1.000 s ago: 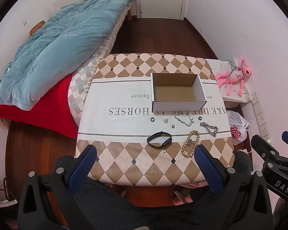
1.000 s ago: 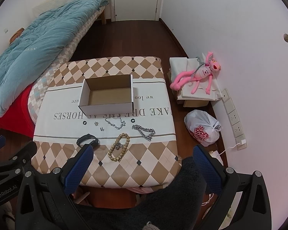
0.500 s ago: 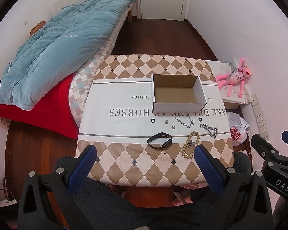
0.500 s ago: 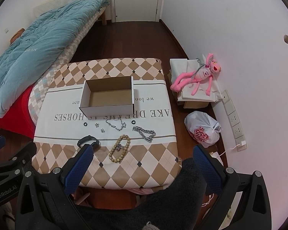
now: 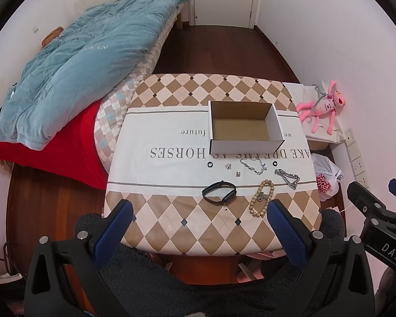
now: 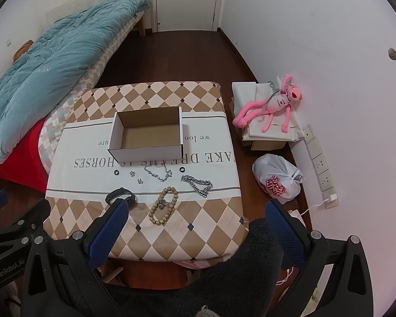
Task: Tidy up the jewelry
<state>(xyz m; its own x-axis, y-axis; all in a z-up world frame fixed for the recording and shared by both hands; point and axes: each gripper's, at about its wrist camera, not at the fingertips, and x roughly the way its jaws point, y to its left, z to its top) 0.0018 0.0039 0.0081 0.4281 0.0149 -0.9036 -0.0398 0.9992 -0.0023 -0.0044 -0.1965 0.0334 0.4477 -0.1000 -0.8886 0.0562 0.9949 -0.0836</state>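
Note:
An open, empty cardboard box (image 5: 244,128) (image 6: 147,134) stands on the cloth-covered table (image 5: 171,137) (image 6: 213,222). In front of it lie a black wristband (image 5: 219,192) (image 6: 120,195), a wooden bead bracelet (image 5: 262,197) (image 6: 163,205), a thick silver chain (image 5: 287,177) (image 6: 198,182), a thin silver chain (image 5: 253,165) (image 6: 158,173), two black rings (image 5: 210,164) (image 5: 275,163) and small earrings (image 5: 228,166). My left gripper (image 5: 200,224) and right gripper (image 6: 195,222) are both open and empty, held above the table's near edge.
A bed with a blue quilt (image 5: 79,71) stands left of the table. A pink plush toy (image 6: 274,103) lies on a box by the right wall, with a white plastic bag (image 6: 277,179) on the floor. A closed door (image 6: 187,0) is at the back.
Both grippers have drifted very slightly; the table looks a little farther off. Nothing on the table has moved.

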